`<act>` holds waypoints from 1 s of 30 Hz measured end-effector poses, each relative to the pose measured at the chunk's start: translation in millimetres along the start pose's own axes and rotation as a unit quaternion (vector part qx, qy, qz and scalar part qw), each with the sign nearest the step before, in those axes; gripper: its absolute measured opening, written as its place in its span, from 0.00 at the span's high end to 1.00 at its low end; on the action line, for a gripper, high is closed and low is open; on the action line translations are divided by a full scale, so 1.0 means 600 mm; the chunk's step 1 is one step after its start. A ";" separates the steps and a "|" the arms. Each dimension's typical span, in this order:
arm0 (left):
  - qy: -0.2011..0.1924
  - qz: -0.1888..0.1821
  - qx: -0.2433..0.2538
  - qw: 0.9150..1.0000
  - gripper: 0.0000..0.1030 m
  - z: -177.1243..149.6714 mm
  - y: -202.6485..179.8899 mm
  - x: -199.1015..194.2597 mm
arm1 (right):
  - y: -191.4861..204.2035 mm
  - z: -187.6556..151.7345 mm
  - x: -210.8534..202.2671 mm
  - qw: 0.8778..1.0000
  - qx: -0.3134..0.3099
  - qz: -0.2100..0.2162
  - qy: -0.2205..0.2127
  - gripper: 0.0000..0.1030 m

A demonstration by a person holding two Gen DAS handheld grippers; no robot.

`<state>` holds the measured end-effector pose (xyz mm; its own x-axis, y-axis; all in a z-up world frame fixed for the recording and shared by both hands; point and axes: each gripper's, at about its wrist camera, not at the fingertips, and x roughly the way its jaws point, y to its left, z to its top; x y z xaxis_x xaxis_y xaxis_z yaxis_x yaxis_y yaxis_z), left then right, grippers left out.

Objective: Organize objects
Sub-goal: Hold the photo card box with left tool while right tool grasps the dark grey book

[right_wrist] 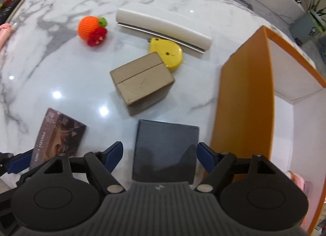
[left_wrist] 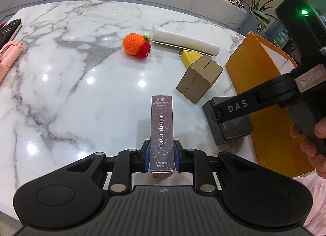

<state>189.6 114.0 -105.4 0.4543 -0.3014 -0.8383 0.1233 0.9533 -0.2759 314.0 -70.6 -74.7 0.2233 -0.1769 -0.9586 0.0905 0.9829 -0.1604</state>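
My left gripper (left_wrist: 162, 148) is shut on a dark speckled photo card box (left_wrist: 162, 128), which stands on its narrow side on the marble table (left_wrist: 71, 93). The same box (right_wrist: 59, 134) appears at the lower left of the right wrist view. My right gripper (right_wrist: 161, 150) points steeply down, open, straddling a dark grey box (right_wrist: 167, 146) with a gap at the left pad. One of its fingers (left_wrist: 234, 108) crosses that grey box (left_wrist: 234, 132) in the left wrist view. An open orange box (right_wrist: 244, 93) with a white inside stands just right of it.
Farther back lie a brown cardboard box (right_wrist: 140, 81), a yellow rounded case (right_wrist: 167, 52), a long white case (right_wrist: 163, 24) and a crocheted orange fruit (right_wrist: 89, 26). A pink object (left_wrist: 10, 52) and a black remote (left_wrist: 10, 28) sit at the left edge. A hand (left_wrist: 313, 140) grips the right tool.
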 end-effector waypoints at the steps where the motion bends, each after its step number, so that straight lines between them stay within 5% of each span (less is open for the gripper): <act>1: -0.001 -0.001 -0.001 1.000 0.76 0.000 0.000 0.000 | 0.001 0.001 0.002 1.000 0.002 -0.004 0.002 0.22; 18: -0.006 -0.009 -0.005 1.000 0.76 -0.002 -0.001 0.000 | 0.023 0.010 0.042 0.998 0.030 -0.046 0.040 0.11; 23: -0.006 -0.007 -0.004 1.000 0.76 -0.003 -0.004 -0.001 | 0.019 0.001 0.034 0.998 0.007 -0.046 0.033 0.23; 30: -0.007 -0.002 -0.001 1.000 0.76 -0.005 -0.007 -0.003 | 0.025 -0.012 0.034 0.998 -0.023 -0.058 0.023 0.24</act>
<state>185.9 110.2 -104.2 0.4666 -0.3042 -0.8305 0.1240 0.9522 -0.2792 313.0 -59.4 -98.3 0.1695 -0.2882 -0.9425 0.0676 0.9574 -0.2806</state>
